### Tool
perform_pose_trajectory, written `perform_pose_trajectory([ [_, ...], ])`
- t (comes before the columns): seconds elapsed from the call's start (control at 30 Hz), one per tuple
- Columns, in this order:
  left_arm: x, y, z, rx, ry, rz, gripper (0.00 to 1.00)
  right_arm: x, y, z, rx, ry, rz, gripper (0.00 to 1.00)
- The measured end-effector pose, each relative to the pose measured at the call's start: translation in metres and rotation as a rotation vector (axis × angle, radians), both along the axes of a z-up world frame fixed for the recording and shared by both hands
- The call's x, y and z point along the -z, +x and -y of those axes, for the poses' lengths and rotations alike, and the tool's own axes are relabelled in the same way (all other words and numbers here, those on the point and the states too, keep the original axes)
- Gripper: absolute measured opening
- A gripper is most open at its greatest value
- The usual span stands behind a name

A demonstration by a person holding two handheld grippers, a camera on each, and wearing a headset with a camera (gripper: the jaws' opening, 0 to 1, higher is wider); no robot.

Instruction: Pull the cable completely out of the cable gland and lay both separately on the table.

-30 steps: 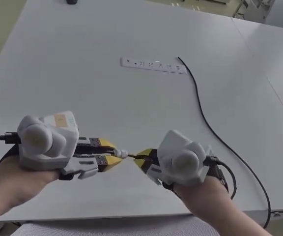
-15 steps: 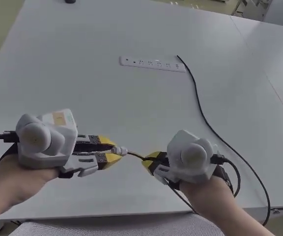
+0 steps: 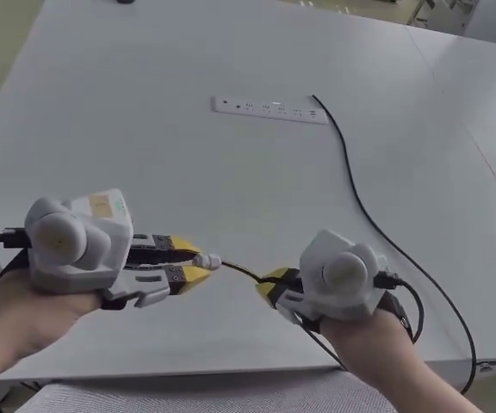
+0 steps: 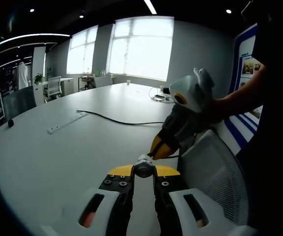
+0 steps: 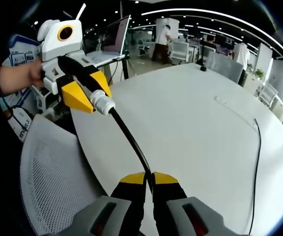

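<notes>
Black cable point(image 5: 131, 139) enters white gland point(image 5: 102, 103) — left tool point(image 4: 144, 173) clamps gland, right tool point(image 5: 149, 176) pinches cable.

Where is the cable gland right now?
Head view, lower left: the cable gland is clamped in the left tool, its cable leading to the right tool.

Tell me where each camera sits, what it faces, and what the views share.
Head view: headset, looking down at table; both hands, left gripper, right gripper show.
Left gripper view: along its jaws, shut on the cable gland, facing the right gripper and a forearm.
Right gripper view: along its jaws, shut on the cable, facing the left gripper.
All share the cable gland.
</notes>
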State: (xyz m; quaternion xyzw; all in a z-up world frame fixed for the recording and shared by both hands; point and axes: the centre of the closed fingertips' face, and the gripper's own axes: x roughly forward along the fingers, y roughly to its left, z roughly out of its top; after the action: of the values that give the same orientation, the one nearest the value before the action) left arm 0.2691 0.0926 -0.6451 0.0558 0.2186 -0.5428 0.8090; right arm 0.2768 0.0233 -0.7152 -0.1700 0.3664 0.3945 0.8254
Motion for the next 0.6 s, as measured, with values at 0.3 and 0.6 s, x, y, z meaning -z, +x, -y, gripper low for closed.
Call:
perform_pose_trajectory([
  [0.3,0.005,-0.002,0.001,0.01,-0.001,-0.005,0.15,-0.003,0.013,0.009,0.017,-0.021,0.021,0.0],
  [0.6,0.017,0.001,-0.003,0.013,0.015,-0.007,0.15,-0.012,0.032,0.01,-0.007,-0.05,0.045,0.0],
])
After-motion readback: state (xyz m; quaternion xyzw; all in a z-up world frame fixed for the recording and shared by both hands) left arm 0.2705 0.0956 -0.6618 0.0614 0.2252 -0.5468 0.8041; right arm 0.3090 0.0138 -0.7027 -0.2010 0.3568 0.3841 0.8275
